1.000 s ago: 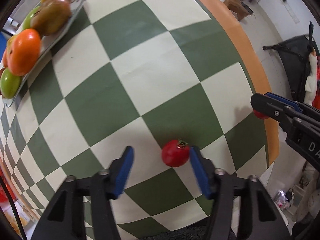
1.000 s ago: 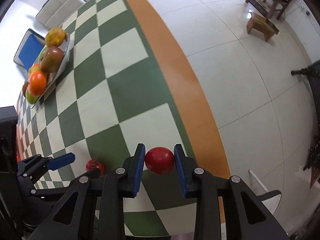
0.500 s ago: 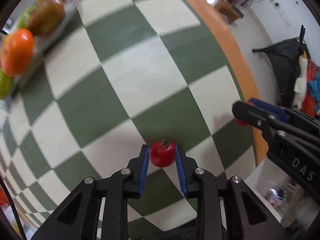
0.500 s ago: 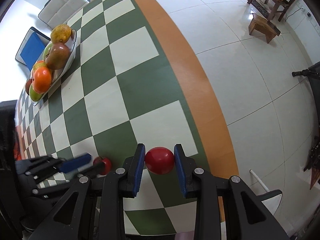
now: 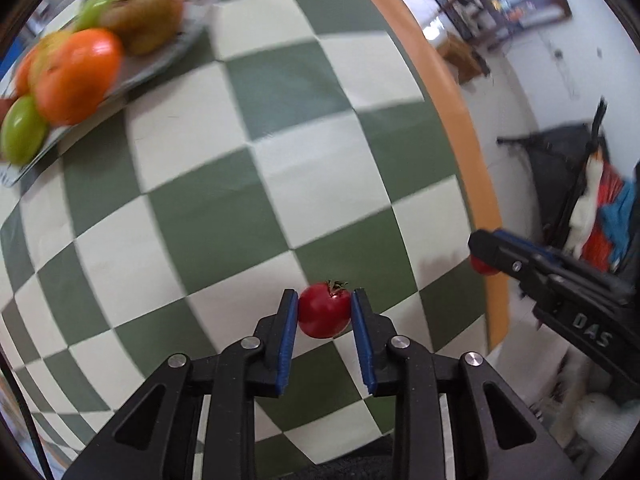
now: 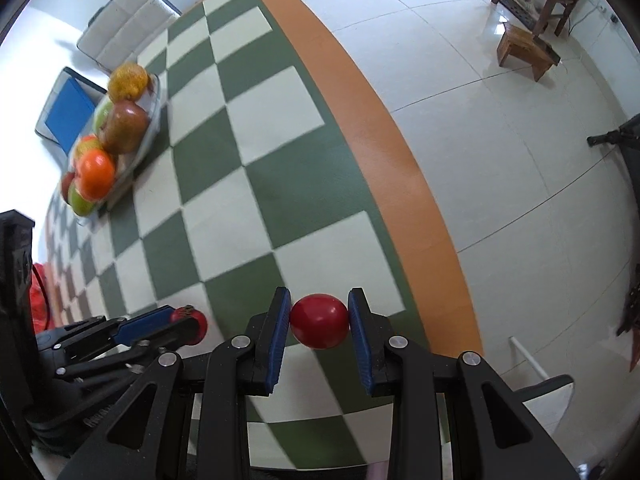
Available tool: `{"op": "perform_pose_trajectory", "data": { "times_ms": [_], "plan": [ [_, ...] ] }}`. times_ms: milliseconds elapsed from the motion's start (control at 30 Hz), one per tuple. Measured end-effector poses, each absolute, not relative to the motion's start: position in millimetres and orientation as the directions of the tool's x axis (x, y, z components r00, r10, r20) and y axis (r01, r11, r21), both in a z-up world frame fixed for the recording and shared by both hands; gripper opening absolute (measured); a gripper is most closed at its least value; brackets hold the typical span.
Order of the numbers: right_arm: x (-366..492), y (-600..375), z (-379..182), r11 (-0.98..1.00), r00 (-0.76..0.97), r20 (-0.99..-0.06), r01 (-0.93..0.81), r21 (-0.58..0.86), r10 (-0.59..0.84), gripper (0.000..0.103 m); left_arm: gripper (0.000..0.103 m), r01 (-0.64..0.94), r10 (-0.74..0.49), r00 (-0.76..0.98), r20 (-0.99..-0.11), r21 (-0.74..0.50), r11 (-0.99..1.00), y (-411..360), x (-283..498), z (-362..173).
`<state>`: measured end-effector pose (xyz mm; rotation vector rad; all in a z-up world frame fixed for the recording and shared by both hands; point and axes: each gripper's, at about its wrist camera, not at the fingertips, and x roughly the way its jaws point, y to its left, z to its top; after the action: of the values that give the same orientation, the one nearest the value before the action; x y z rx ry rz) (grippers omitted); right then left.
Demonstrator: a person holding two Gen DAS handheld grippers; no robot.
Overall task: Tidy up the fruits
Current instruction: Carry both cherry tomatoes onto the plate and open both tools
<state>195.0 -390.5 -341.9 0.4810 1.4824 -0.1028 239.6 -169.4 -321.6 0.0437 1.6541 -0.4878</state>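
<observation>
While pinched between blue pads above the green-and-cream checkered tablecloth: stemmed red tomato in left gripper; smooth red round fruit in right gripper. Far off, clear glass tray piled with fruit.

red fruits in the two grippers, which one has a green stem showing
The tomato in the left gripper: a small green stem sits on its top. The red fruit in the right gripper is smooth, with no stem visible.
</observation>
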Motion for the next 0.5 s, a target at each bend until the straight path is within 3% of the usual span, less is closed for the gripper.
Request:
{"op": "perform_pose_trajectory", "data": {
  "times_ms": [267,500],
  "plan": [
    [228,-341,-310,0.883,0.156,-0.919,0.259,0.391,0.362,0.032,0.025,0.069,-0.398,-0.037,-0.917,-0.399,0.914,-70,280,-267],
    [300,-247,-300,0.782,0.154,-0.796,0.151,0.605,0.586,0.032,0.025,-0.188,-0.465,0.09,-0.881,-0.473,0.861,18,324,-255]
  ]
}}
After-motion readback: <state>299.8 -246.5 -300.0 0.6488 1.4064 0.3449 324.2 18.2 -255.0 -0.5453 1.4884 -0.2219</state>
